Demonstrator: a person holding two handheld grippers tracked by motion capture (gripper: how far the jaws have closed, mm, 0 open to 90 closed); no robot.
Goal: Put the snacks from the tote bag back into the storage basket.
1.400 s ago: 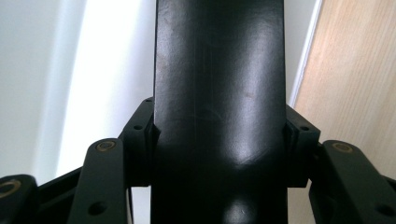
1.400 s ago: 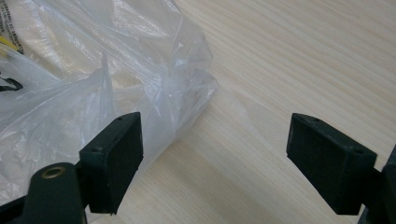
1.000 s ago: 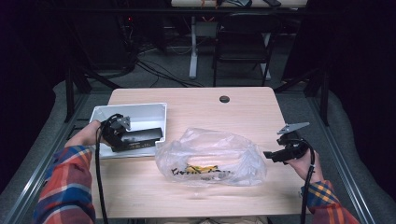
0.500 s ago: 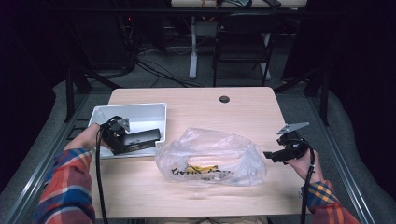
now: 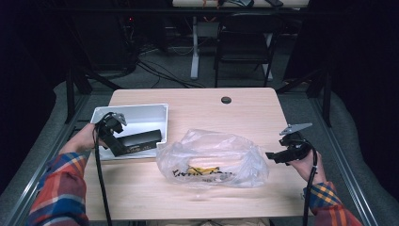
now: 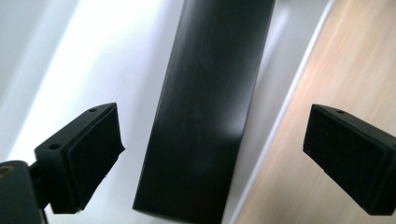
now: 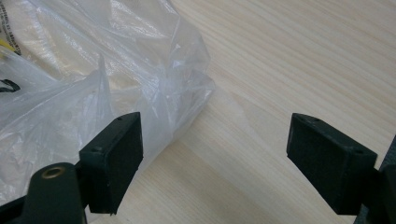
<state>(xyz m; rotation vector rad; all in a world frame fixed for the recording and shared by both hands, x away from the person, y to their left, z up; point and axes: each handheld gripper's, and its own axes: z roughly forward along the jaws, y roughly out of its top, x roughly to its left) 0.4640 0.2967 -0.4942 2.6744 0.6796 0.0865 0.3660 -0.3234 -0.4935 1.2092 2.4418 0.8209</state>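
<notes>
Left hand-held gripper [image 5: 141, 140] sits left of centre in the high view, over the white tray [image 5: 159, 109]. Its jaws have just been opening and now stand wide apart. In the left gripper view the black box [image 6: 205, 107] runs up the middle of the frame between the pads [image 6: 95, 149], with clear gaps on both sides, so nothing is clamped. Looks like a release: box set down in the tray, jaws backing off it.

The box lies flat on the tray floor, long axis roughly along the front wall and close to the tray's right end. Nothing else can be made out in the tray.

Right hand-held gripper [image 5: 275, 155] is at the right of the high view, just off the right end of the clear plastic bag [image 5: 211, 157]. Jaws are apart; in the right gripper view the bag's edge [image 7: 140, 84] lies by the left pad, and whether they touch can't be told. Bare wooden surface [image 7: 280, 70] shows between the pads. My read: parked beside the bag, ready to pinch or steady it.

The bag lies crumpled at centre of the surface, just right of the tray. Inside are yellow and dark items, too blurred to identify.
</notes>
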